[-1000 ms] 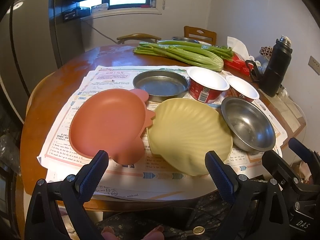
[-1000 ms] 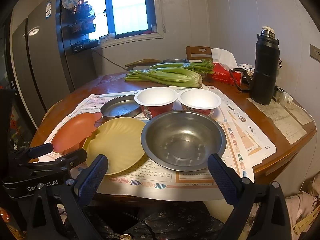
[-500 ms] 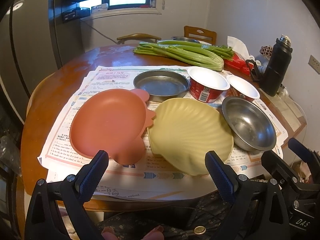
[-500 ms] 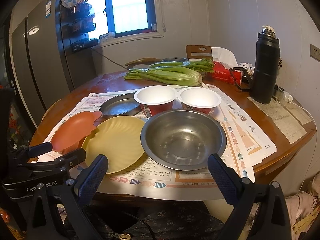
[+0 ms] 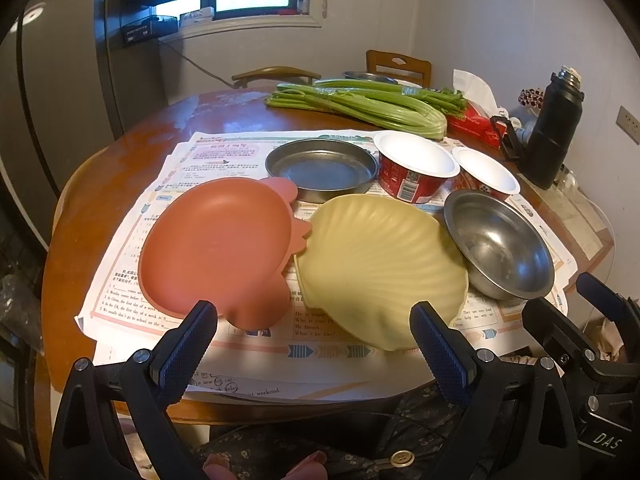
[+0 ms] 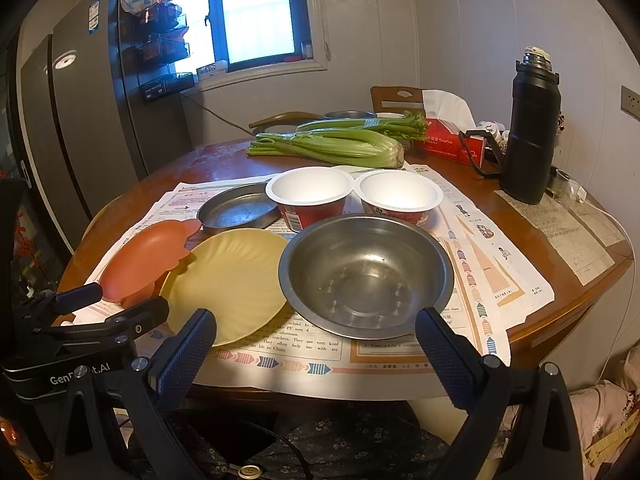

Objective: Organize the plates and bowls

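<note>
Both grippers hang at the near edge of a round wooden worktop (image 6: 560, 216), each with its fingers spread wide and holding nothing. The left gripper (image 5: 314, 344) faces the seam between two plastic plates; the right gripper (image 6: 316, 344) faces a steel bowl.

On the spread newspapers (image 5: 224, 156), the near row runs left to right: a terracotta crab-shaped plate (image 5: 216, 248), a pale yellow shell-shaped plate (image 5: 380, 268) and the steel bowl (image 6: 366, 276). The crab plate's edge touches the shell plate, and from the left wrist view the shell plate's right rim meets the steel bowl (image 5: 500, 244).

Behind them stand a shallow steel dish (image 5: 322, 168) and two white-lined red paper bowls (image 6: 310, 196) (image 6: 400, 196), side by side and just beside each other.

Farther back lie bundles of celery (image 6: 340, 144), a red tissue box (image 6: 452, 142) and a tall black flask (image 6: 530, 128) at the right edge.

The left gripper's dark frame (image 6: 80, 320) shows at the left of the right wrist view, near the crab plate (image 6: 144, 256).
</note>
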`<act>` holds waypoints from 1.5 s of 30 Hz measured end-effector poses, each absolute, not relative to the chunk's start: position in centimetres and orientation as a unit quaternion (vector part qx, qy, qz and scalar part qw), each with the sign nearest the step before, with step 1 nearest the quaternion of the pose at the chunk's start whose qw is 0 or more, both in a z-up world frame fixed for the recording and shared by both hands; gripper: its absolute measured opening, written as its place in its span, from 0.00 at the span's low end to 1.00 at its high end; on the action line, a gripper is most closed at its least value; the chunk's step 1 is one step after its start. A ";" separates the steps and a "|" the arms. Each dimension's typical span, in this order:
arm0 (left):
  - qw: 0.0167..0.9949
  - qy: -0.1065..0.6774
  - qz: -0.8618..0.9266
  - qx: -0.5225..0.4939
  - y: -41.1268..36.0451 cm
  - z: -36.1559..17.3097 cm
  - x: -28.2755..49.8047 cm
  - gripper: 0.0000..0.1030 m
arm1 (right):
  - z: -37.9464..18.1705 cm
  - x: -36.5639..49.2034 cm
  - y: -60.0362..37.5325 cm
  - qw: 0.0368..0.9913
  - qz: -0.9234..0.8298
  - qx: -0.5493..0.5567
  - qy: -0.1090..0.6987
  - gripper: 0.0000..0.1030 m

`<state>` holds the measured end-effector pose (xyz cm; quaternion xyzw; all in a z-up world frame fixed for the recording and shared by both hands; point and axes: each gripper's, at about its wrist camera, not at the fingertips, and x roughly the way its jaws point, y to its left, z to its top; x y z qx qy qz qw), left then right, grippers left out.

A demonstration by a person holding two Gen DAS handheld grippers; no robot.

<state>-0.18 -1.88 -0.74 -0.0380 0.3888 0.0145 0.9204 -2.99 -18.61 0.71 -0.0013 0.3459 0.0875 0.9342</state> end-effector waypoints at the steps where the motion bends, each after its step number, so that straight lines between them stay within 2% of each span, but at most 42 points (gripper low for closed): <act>1: 0.921 0.388 0.014 -0.038 -1.9 -0.7 -0.2 0.95 | 0.7 -3.0 -18.6 0.934 0.087 -0.001 0.346 0.97; 33: 0.926 0.374 0.019 -0.053 0.0 0.1 -1.0 0.95 | 1.7 -2.7 -18.0 0.938 0.100 0.004 0.332 0.97; 45: 0.926 0.363 0.061 -0.090 5.0 1.0 -1.6 0.95 | 3.5 -0.8 -14.8 0.933 0.155 -0.008 0.324 0.97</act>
